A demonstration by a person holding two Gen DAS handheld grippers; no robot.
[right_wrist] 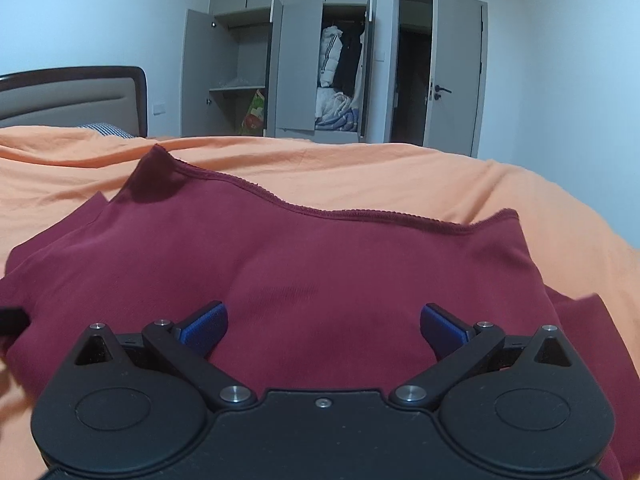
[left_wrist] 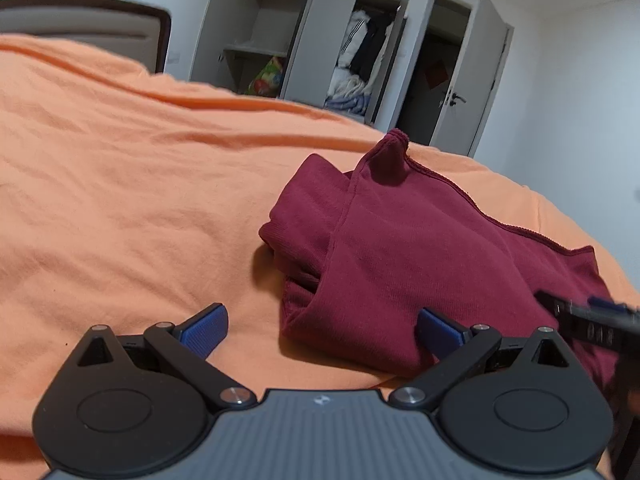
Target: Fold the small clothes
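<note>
A dark red garment (left_wrist: 400, 248) lies partly folded on the orange bed sheet (left_wrist: 120, 200), with a sleeve tucked under at its left and one corner poking up at the far side. My left gripper (left_wrist: 323, 330) is open at the garment's near left edge, its right finger against the cloth, its left finger over bare sheet. In the right wrist view the same garment (right_wrist: 320, 260) fills the middle, and my right gripper (right_wrist: 323, 328) hovers open just over it, holding nothing. The right gripper's black body (left_wrist: 588, 324) shows at the left view's right edge.
The bed's headboard (right_wrist: 72, 96) stands at the far left. Beyond the bed a grey wardrobe (right_wrist: 280, 60) has its doors open, with clothes hanging and piled inside. An open room door (right_wrist: 456, 64) is to its right. Orange sheet spreads wide to the garment's left.
</note>
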